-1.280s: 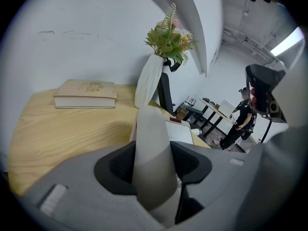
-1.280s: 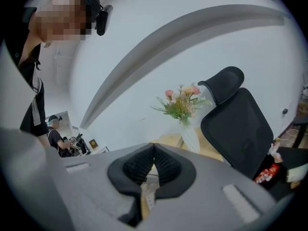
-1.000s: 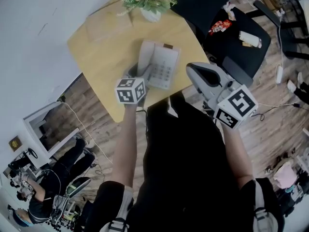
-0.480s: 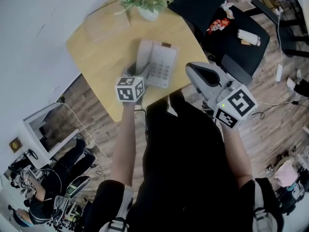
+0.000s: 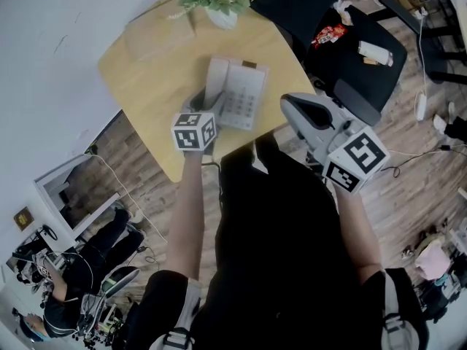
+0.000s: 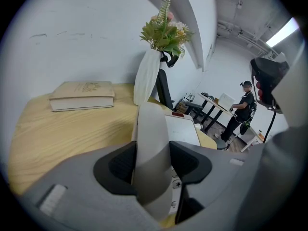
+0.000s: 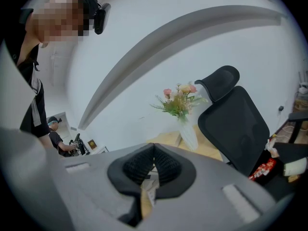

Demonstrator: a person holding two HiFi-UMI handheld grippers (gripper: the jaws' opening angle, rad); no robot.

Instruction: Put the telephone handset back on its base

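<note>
Judging from how things lie, the task is nearly done but not finished: the handset (image 6: 151, 129) lies lengthwise along the left side of the base (image 6: 184, 130), over its cradle, yet the left gripper (image 6: 153, 163) has it clamped, the dark fingers (image 6: 120, 165) pressed against both its flanks with the pale grey body filling the gap between them. Whether the handset rests fully in the cradle or hangs just above it cannot be told; in the left gripper view its lower end hides the seat, and only a few keys show beside it. What seems left is to settle it if it is not down, open the fingers and draw the gripper back. In the head view the base (image 5: 244, 97) sits near the front edge of the bench (image 5: 146, 71), with the handset (image 5: 215, 79) on its left and the left gripper (image 5: 203, 108) reaching in from the person's side. The right gripper (image 7: 153, 166) is empty, its fingers (image 7: 137, 165) closed against each other with no gap, and it hangs off the bench edge to the right of the base (image 5: 295, 108), taking no part. Against the head view a second ago, little differs: the left gripper's marker cube sits slightly nearer the base, the base looks unmoved on the bench, and the right gripper holds much the same place.
</note>
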